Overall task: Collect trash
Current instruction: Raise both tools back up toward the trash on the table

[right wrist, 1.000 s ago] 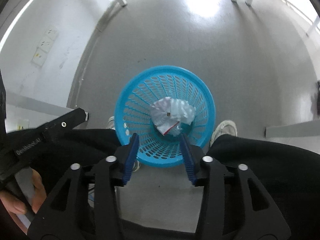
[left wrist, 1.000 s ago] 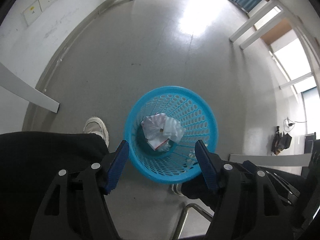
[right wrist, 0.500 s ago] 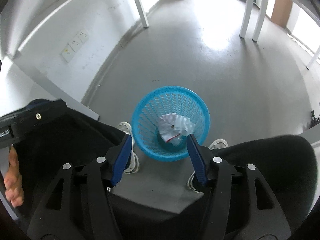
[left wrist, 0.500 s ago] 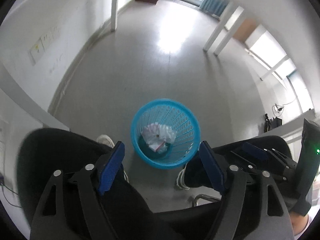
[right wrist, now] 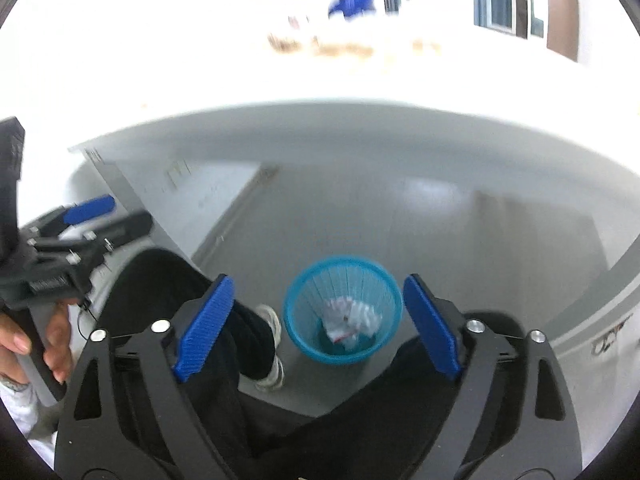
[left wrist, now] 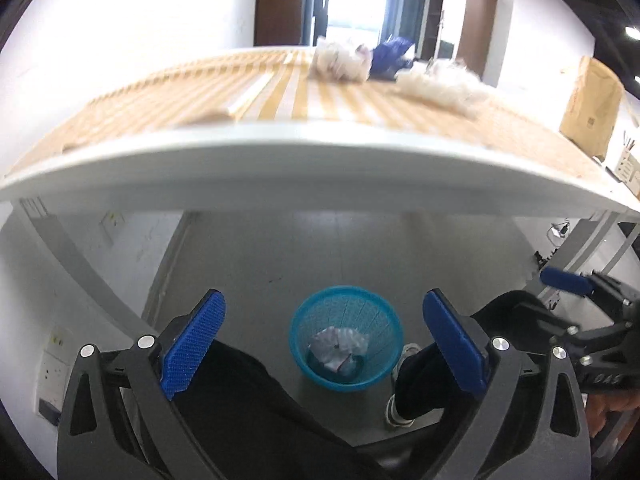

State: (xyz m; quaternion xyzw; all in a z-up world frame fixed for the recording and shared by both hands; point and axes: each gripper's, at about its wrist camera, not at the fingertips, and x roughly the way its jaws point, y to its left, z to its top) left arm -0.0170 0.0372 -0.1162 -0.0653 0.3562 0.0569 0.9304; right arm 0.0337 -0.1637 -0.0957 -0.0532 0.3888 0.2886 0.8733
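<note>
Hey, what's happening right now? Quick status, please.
Left gripper and right gripper opening, nothing between them. Crumpled trash in blue basket. More trash on table.

A round blue basket [left wrist: 346, 336] with holes in its sides stood upright on the grey floor. Crumpled white trash [left wrist: 339, 347] lay at its bottom. More white scraps [left wrist: 438, 82] sat up on the striped tabletop.

- On the right gripper [left wrist: 600, 380], seen at the edge of the left wrist view: pale raised letters, roughly "DAS", partly cut off.
- On the brown paper bag [left wrist: 592, 108]: a small dark printed mark, too blurred to read.
</note>
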